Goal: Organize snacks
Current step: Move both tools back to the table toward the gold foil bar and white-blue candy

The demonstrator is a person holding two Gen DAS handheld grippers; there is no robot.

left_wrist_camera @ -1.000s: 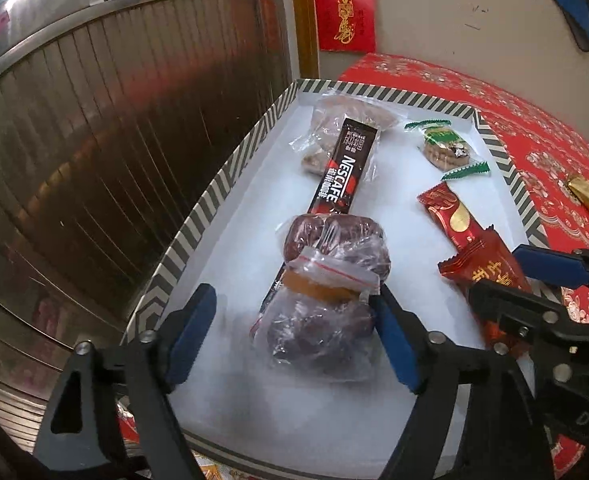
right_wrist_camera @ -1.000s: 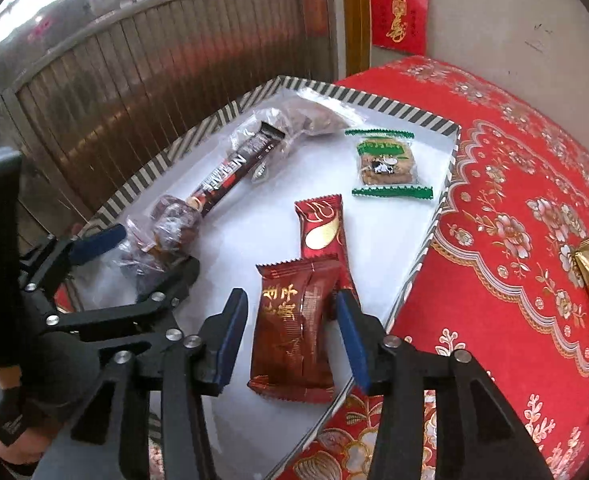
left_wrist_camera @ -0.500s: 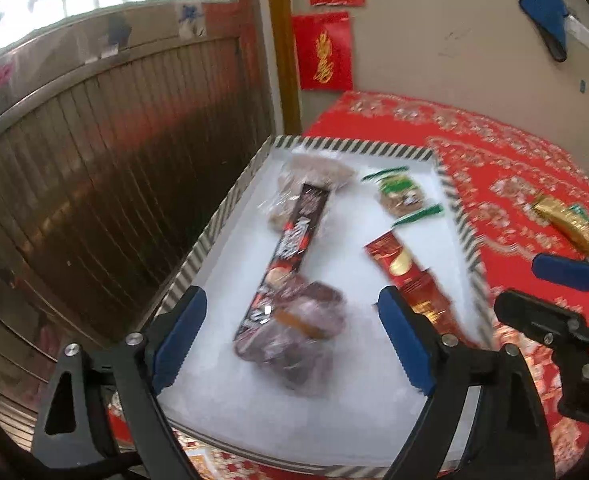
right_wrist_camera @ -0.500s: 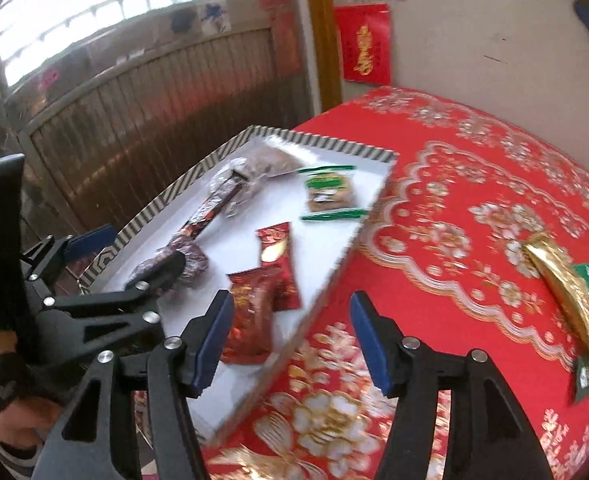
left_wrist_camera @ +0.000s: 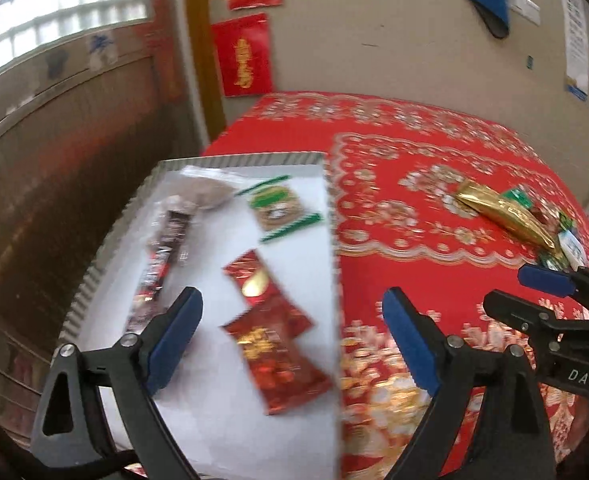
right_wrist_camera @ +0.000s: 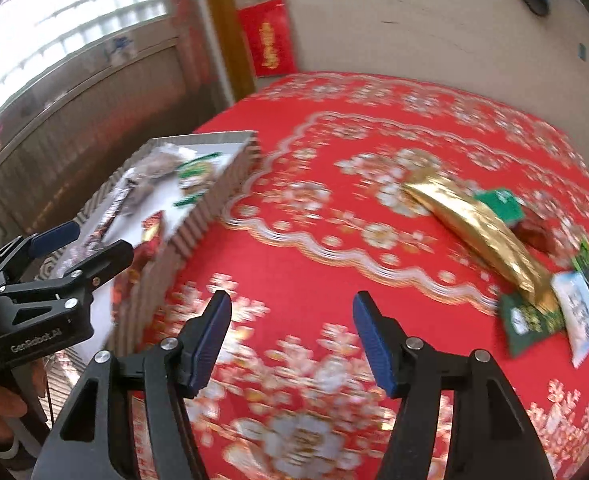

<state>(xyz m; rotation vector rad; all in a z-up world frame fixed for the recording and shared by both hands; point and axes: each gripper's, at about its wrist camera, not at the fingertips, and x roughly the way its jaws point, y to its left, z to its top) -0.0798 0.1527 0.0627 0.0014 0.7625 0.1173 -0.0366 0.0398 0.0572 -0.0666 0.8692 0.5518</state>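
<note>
In the left wrist view, the left hand-held gripper (left_wrist_camera: pixel 292 340) fills the lower frame, its black plastic arms spread wide and its ribbed blue pads (left_wrist_camera: pixel 174 340) holding nothing. Between and above them lies a shallow rectangular tray (left_wrist_camera: pixel 330 216) with a white floor and a striped, ridged rim, set in the left centre of the frame on a surface covered by a red cloth (left_wrist_camera: pixel 414 152) printed with gold and white flowers. Inside the tray, a glossy dark-red foil packet (left_wrist_camera: pixel 282 364) lies lowest, partly overlapped by a smaller red packet (left_wrist_camera: pixel 260 284) with a gold mark; a long dark stick sachet (left_wrist_camera: pixel 162 264) runs along the left side, a clear wrapper with green crimped ends (left_wrist_camera: pixel 280 208) sits near the far right corner, and a crumpled clear bag (left_wrist_camera: pixel 206 194) lies at the far end. At right centre, a curved gold foil packet (left_wrist_camera: pixel 502 212) rests on the cloth among small green and white wrappers, blurred. The right hand-held gripper (left_wrist_camera: pixel 534 296) enters from the right edge. In the right wrist view, the right hand-held gripper (right_wrist_camera: pixel 292 344) hangs over bare cloth in the lower centre, jaws wide apart and empty. The gold foil packet (right_wrist_camera: pixel 478 236) lies at right centre beside a green packet (right_wrist_camera: pixel 530 320) and a white sachet (right_wrist_camera: pixel 578 312). The tray (right_wrist_camera: pixel 218 192) sits at left centre, with the left hand-held gripper (right_wrist_camera: pixel 74 248) over its near end.
</note>
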